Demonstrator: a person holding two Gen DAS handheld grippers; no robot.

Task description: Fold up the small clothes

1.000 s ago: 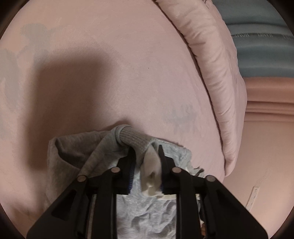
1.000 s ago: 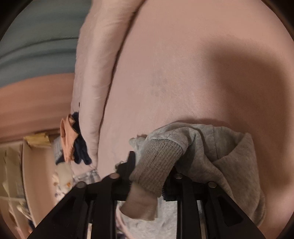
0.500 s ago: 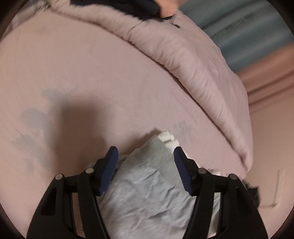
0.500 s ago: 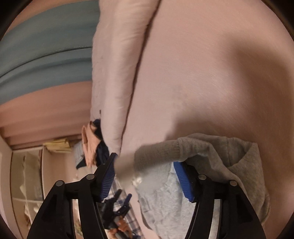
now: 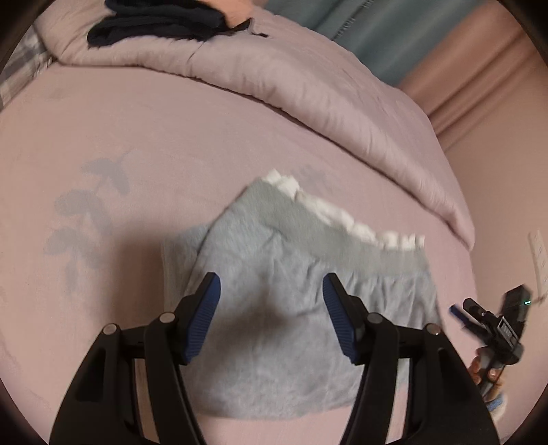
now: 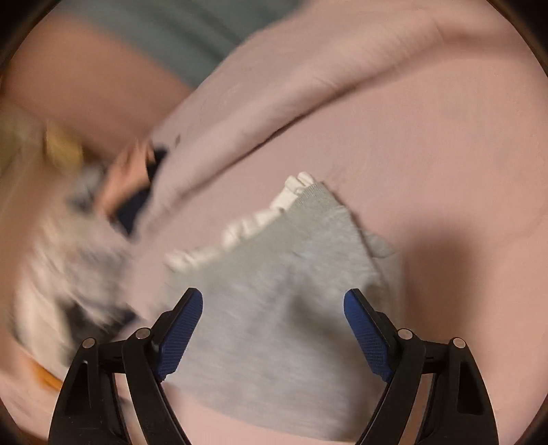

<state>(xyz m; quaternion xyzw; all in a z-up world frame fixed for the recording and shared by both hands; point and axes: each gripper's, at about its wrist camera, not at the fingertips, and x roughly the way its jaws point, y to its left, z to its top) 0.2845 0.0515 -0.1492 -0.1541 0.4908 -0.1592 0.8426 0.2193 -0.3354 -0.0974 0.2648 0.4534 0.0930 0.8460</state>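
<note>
Left wrist view: soft grey knit garment (image 5: 274, 308), white ruffled edge (image 5: 342, 219), lying flat on pink bed (image 5: 154, 137); left gripper (image 5: 272, 301) and right gripper (image 6: 274, 318) fingers both hanging wide apart, gripping nothing.

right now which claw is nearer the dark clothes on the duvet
Left. The left claw hangs open over the grey garment, facing the dark clothes on the duvet. The right claw sits off beyond the garment's far side.

Grey garment (image 5: 274, 325) showing white frilled edge (image 5: 342, 219); pink sheet (image 5: 137, 143) bearing faint grey leaf print (image 5: 82, 219); gripper pads (image 5: 202, 318) showing blue.
</note>
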